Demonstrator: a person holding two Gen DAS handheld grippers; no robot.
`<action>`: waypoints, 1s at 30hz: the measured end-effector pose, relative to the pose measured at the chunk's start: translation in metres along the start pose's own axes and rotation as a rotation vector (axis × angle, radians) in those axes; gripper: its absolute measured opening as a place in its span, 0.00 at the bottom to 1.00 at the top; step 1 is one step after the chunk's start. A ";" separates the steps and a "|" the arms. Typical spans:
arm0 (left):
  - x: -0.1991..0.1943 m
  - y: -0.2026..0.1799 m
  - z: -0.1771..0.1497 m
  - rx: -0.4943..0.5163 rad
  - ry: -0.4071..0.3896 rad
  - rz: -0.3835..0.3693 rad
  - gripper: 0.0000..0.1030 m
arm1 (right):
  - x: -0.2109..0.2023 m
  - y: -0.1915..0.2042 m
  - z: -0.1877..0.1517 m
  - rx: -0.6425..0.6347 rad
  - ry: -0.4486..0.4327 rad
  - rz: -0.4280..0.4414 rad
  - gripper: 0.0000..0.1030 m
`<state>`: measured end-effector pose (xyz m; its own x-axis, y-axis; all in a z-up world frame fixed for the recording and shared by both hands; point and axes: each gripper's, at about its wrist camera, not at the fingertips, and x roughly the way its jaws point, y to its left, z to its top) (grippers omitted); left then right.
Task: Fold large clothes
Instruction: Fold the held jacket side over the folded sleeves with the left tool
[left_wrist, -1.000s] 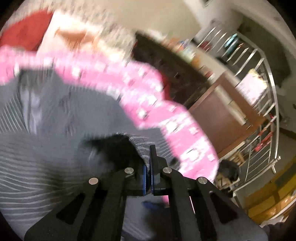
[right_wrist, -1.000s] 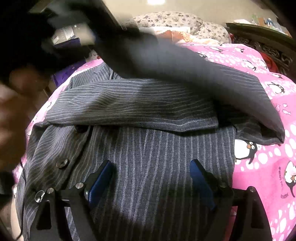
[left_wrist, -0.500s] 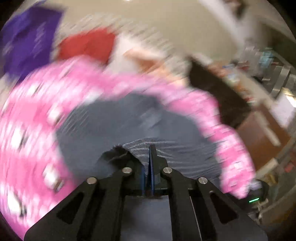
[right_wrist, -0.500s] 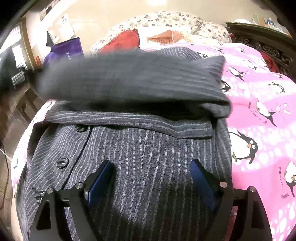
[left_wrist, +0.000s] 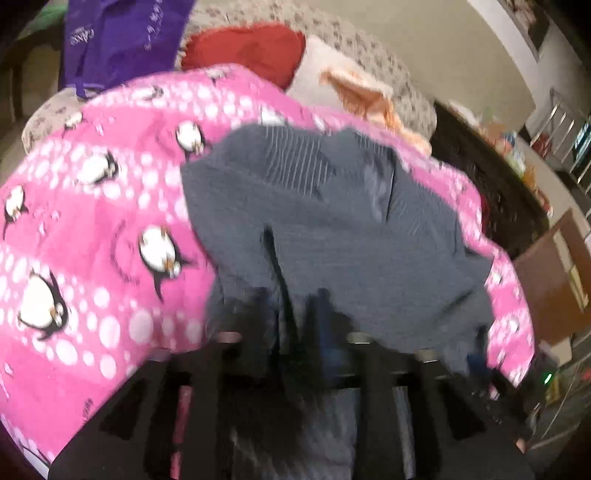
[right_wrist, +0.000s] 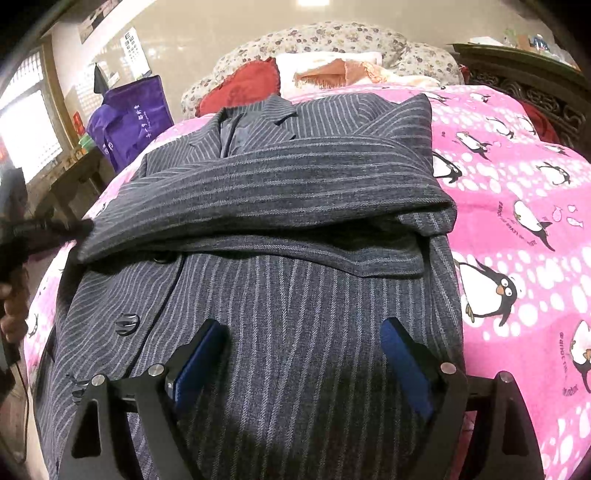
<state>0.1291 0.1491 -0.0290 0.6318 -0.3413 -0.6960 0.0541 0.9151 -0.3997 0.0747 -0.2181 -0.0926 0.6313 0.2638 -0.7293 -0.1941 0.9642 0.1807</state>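
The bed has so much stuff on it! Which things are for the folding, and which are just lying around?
For the folding:
striped grey jacket
its folded-over sleeve
left gripper, jaws opening
right gripper

Just lying around:
penguin blanket
red cushion
purple bag

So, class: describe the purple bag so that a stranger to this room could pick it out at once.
Start at the pink penguin blanket on the bed, where the striped jacket lies. Look past the blanket's far left corner, toward the window: the purple bag stands there. It alone is purple and carries pale lettering, unlike the red cushion nearby.
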 end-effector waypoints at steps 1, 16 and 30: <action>-0.001 -0.004 0.007 0.006 -0.013 -0.019 0.54 | 0.000 0.000 0.000 0.000 0.000 0.000 0.84; 0.052 -0.004 0.027 0.125 0.037 0.070 0.06 | -0.001 -0.001 -0.002 0.006 -0.003 0.013 0.85; 0.020 0.002 0.065 0.090 -0.180 0.092 0.05 | 0.000 0.001 0.000 0.000 0.001 0.010 0.86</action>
<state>0.1925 0.1578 -0.0050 0.7646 -0.2194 -0.6061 0.0535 0.9587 -0.2795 0.0742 -0.2173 -0.0926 0.6284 0.2733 -0.7283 -0.2007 0.9615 0.1877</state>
